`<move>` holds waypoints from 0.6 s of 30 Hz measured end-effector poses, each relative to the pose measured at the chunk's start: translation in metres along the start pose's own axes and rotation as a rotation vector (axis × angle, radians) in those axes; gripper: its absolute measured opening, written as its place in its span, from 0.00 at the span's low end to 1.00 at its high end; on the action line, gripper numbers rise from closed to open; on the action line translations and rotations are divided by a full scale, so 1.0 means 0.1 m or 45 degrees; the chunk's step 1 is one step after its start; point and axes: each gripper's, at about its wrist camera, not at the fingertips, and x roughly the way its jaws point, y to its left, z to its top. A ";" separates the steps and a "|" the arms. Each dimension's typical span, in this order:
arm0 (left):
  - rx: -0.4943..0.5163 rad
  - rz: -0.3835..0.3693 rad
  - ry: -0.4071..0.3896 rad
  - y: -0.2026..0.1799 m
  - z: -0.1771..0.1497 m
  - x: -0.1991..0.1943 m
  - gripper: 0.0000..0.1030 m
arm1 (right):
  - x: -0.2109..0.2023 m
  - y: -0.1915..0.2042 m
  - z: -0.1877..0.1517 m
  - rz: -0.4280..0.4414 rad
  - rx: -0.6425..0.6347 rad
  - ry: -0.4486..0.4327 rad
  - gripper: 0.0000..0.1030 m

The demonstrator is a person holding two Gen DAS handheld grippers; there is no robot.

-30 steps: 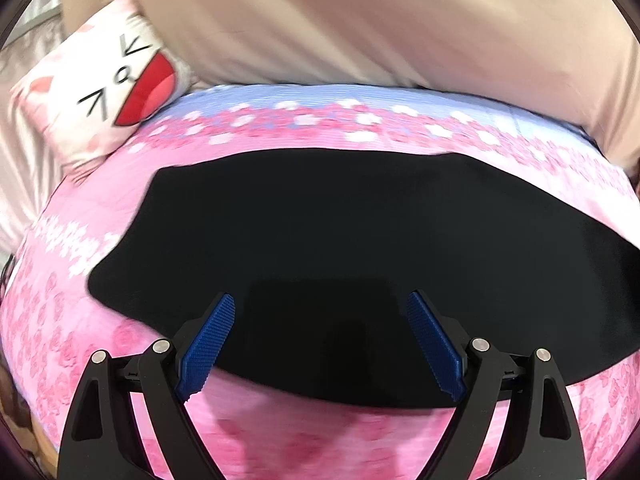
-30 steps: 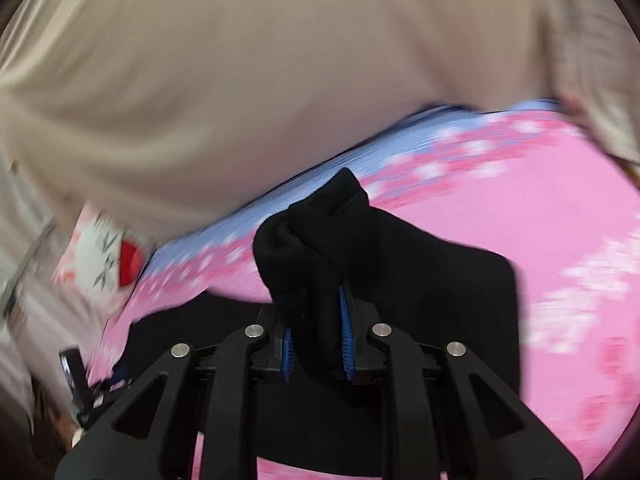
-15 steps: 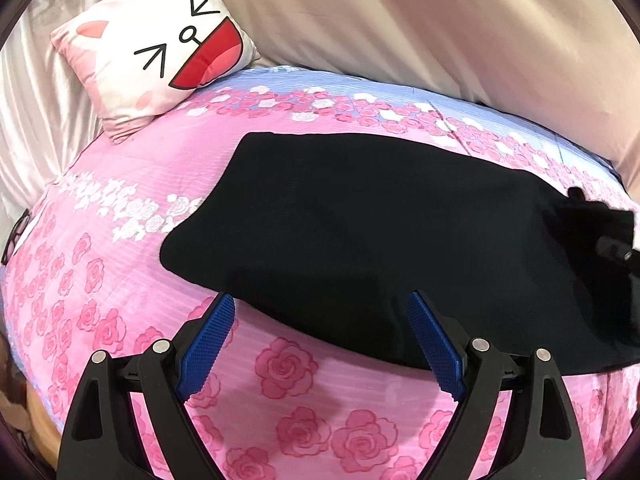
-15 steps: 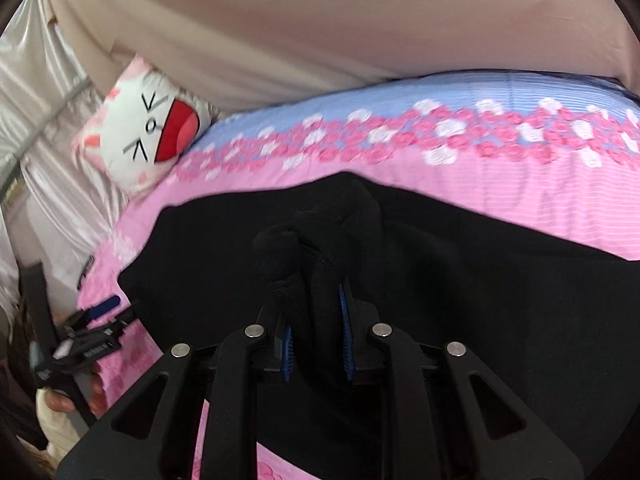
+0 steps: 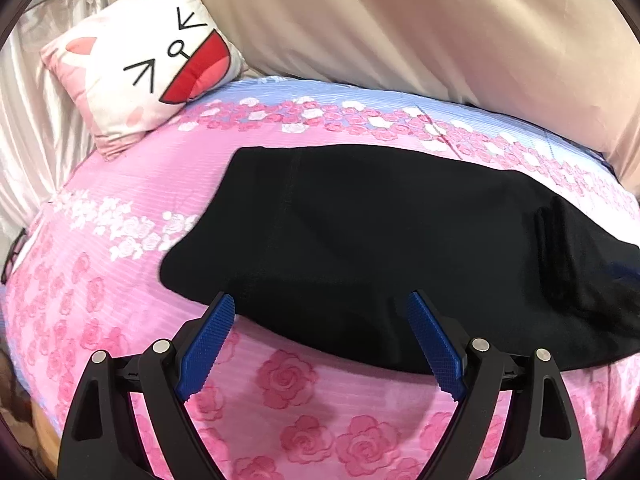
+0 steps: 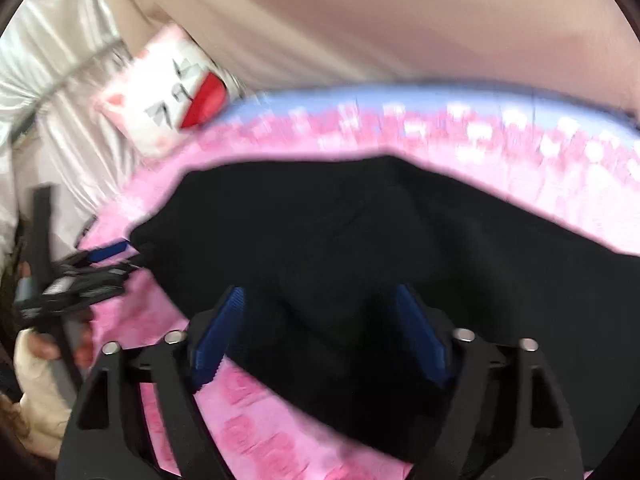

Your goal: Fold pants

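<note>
Black pants [image 5: 380,232] lie folded over on a pink rose-print bed sheet [image 5: 120,280]. My left gripper [image 5: 320,304] hovers open at the pants' near edge, and only that edge shows between its blue pads [image 5: 208,344]. In the blurred right wrist view the pants [image 6: 360,220] fill the middle. My right gripper [image 6: 320,292] is low over them with its jaws opening. Loose black cloth lies between the right gripper's pads [image 6: 218,332], which do not press on it. The left gripper [image 6: 100,256] shows at the left of that view, held by a hand.
A white and pink cartoon-cat pillow [image 5: 148,68] leans at the bed's far left corner. A beige drape [image 5: 400,20] hangs behind the bed and pale shiny fabric [image 5: 24,128] on the left. The sheet turns blue [image 5: 320,92] along the far side.
The right gripper carried the bunched pants end across onto the rest of the pants, came down and spread its jaws, letting the cloth go. The left gripper drew back from the pants.
</note>
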 end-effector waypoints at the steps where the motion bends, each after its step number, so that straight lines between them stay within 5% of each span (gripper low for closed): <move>1: -0.009 0.004 0.008 0.02 0.00 0.01 0.83 | -0.08 -0.02 0.05 -0.028 0.014 -0.029 0.69; 6: -0.038 -0.014 0.020 0.01 0.03 0.04 0.83 | 0.02 -0.48 0.32 -0.257 0.149 -0.042 0.36; 12: -0.008 -0.003 0.016 -0.04 0.00 0.00 0.83 | 0.86 -0.40 0.24 -0.176 0.098 0.124 0.33; 15: -0.015 0.015 0.032 0.01 -0.01 0.03 0.83 | 0.94 -0.02 0.20 -0.336 -0.148 0.097 0.32; 18: -0.029 0.030 0.042 0.06 0.00 0.06 0.83 | 0.79 -0.11 0.31 -0.226 -0.033 0.081 0.32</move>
